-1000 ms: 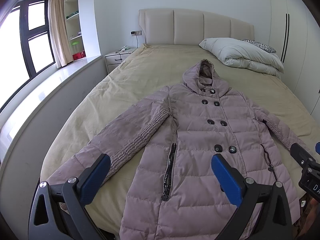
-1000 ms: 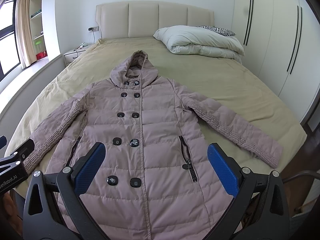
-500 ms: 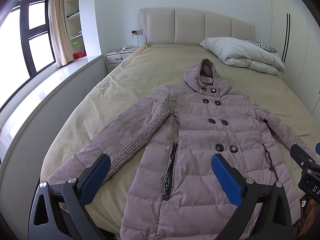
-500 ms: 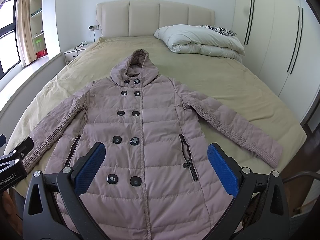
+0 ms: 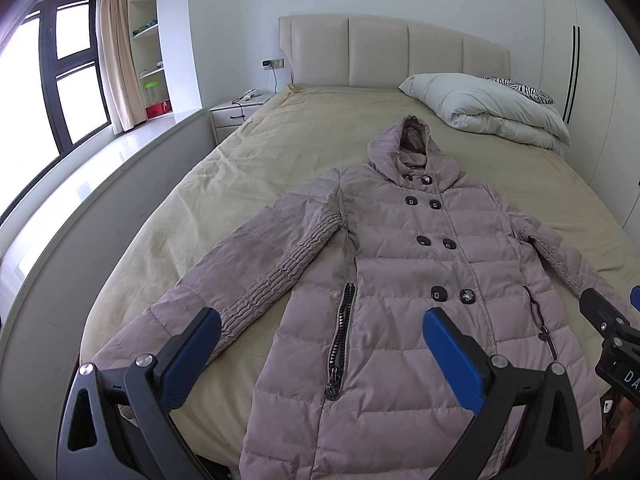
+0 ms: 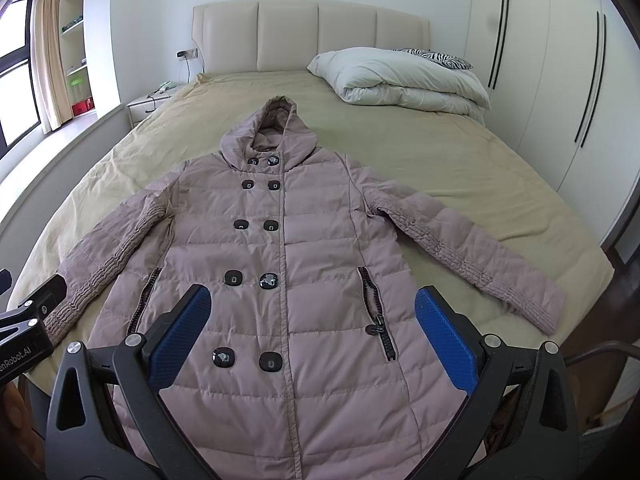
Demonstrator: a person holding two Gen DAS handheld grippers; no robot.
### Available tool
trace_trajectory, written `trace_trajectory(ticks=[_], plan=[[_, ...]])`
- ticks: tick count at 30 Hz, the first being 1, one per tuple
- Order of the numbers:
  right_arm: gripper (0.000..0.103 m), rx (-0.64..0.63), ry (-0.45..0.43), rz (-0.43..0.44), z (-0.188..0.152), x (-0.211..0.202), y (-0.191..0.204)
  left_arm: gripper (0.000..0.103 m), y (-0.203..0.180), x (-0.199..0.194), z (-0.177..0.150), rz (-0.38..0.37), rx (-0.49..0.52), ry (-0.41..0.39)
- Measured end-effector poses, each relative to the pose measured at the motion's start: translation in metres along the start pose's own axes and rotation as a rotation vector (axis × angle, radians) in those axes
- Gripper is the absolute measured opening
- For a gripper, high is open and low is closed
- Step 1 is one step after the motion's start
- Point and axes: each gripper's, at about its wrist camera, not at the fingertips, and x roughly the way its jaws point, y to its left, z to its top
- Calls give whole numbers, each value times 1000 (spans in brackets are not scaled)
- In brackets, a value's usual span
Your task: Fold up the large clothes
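The bed (image 6: 460,168) carried the coat (image 6: 288,264) flat below the pillow (image 6: 400,76). Both grippers (image 5: 320,356) (image 6: 310,332), spread and empty, had barely edged nearer; folding hadn't begun.

A wide bed with a tan sheet (image 6: 460,168) fills the room, backed by a cream padded headboard (image 6: 312,36). A folded white duvet (image 6: 400,76) lies near it, a zebra-print pillow (image 6: 436,58) just behind. A white nightstand (image 5: 236,114) (cable trailing over it) stands beside the black-framed window (image 5: 60,80) and beige curtain (image 5: 116,60).
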Motion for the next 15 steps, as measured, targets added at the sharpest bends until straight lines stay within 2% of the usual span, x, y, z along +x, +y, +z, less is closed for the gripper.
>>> trace_trajectory(ticks=[15], plan=[[103,-4,10,1,-4,5,1,103,3,7,-9,17,-11,-6]])
